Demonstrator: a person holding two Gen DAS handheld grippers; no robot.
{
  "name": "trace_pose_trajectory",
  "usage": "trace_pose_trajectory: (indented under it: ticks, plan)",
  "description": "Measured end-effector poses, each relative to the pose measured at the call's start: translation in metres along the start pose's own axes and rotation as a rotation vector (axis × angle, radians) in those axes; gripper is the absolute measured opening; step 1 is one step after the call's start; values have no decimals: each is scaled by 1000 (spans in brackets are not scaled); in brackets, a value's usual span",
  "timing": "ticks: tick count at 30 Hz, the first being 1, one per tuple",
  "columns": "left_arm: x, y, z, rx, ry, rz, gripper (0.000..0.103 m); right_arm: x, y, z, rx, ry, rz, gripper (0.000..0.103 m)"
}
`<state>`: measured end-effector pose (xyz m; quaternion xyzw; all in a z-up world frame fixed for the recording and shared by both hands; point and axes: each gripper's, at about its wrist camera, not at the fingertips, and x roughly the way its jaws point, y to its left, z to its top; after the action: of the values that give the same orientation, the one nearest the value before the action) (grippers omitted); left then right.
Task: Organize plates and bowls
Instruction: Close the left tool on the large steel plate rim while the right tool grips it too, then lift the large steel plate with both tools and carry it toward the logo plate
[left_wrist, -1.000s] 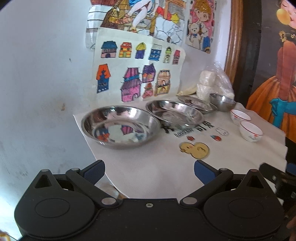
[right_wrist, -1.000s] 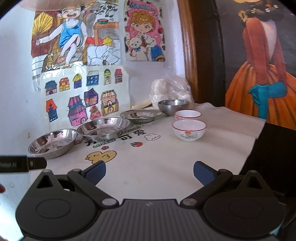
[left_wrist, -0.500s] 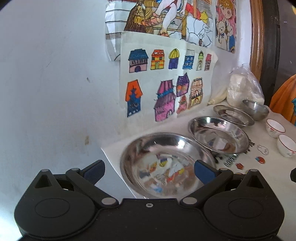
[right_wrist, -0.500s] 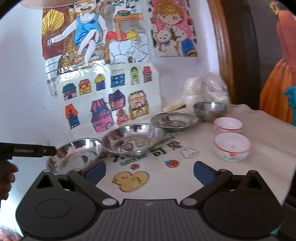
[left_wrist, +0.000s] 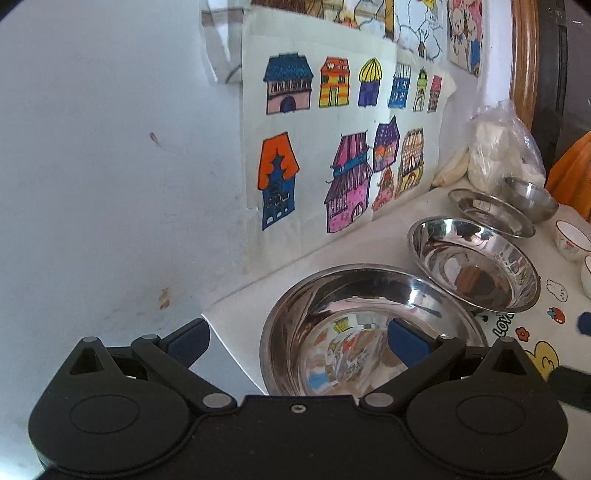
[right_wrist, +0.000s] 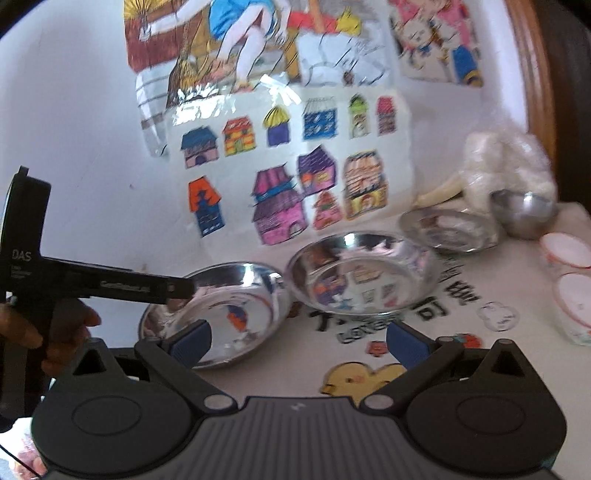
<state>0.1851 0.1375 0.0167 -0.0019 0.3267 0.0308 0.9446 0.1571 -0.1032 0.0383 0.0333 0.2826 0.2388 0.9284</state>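
Steel along the wall, left to right. Nearest plate sits at the left corner of the white cloth; my left gripper hangs over its near-left rim, blue pads spread wide, one outside the rim, the other over the plate's inside, nothing pinched. Whether a pad touches metal, cannot tell. Next right, second steel plate, its rim seeming to overlap the first. Then a shallower third plate, then a small steel bowl by the plastic bag at the wall. Two white bowls at the far right edge, well apart from my left pads.

From the right wrist view: my left hand wraps the left tool's handle, its black bar reaching over the first plate. My right gripper is held above the cloth near the yellow duck print, fingers wide apart, empty. House drawings taped on the wall behind. Picture blurred here
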Motion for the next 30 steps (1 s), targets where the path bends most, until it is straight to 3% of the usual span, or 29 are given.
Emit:
trace_pose_trajectory:
  ticks: [4, 14, 30]
  plan:
    - [10, 2, 1, -8, 20, -16, 98, 24, 7, 3, 28, 45, 34, 101]
    - [17, 6, -5, -58, 41, -90, 69, 48, 20, 2, 41, 85, 30, 72]
    - [20, 20, -14, -145, 63, -64, 34, 59, 28, -3, 59, 99, 15, 30]
